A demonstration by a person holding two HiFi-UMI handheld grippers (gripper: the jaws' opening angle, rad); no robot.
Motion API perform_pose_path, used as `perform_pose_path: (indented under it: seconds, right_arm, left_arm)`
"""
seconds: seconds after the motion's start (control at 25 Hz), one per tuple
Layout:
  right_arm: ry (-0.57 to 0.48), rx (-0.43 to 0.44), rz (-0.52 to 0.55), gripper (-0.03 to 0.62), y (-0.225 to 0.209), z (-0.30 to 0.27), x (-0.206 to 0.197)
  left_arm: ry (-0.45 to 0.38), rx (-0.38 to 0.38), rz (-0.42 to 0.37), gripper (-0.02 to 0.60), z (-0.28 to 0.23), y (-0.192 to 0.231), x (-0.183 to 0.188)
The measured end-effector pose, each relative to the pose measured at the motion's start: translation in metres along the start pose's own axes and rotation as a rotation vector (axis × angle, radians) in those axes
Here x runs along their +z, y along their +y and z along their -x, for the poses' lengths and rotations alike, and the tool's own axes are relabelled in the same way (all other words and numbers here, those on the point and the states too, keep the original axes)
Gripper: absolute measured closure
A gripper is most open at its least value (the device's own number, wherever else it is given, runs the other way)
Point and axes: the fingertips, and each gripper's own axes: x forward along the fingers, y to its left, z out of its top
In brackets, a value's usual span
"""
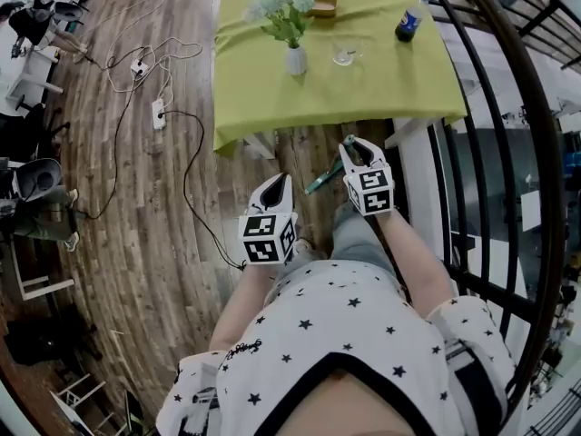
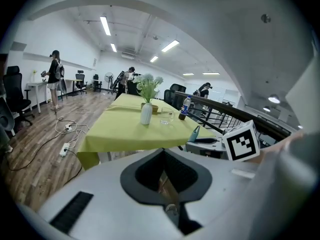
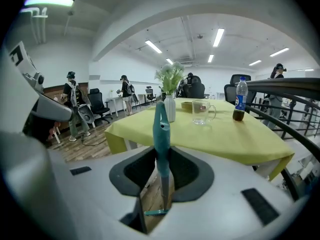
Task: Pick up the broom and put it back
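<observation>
Right gripper (image 1: 356, 151) is clamped on the teal broom (image 3: 161, 144) handle, its jaws partly closed around it. Seen along those jaws, the handle's long axis runs from 6 to 12 o'clock, with the loop end at 12, toward the table (image 1: 272, 98). From the head view, the handle slants off the jaws toward 8 o'clock, above the floor (image 1: 136, 225). Left gripper (image 1: 280, 187), at 8 o'clock from the right one, has its jaws together on nothing.

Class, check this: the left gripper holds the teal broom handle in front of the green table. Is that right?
Not quite. It is the right gripper that holds the teal broom handle in front of the green table, as the right gripper view shows. The left gripper holds nothing.
</observation>
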Motion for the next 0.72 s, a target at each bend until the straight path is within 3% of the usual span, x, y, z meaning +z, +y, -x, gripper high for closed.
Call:
perform_pose_path:
  seconds: [0.72]
  right_arm:
    - [-0.056, 0.116, 0.061, 0.513, 0.127, 0.012, 0.041]
  left_arm:
    - [-0.086, 0.122, 0.076, 0.569, 0.107, 0.066, -0.033]
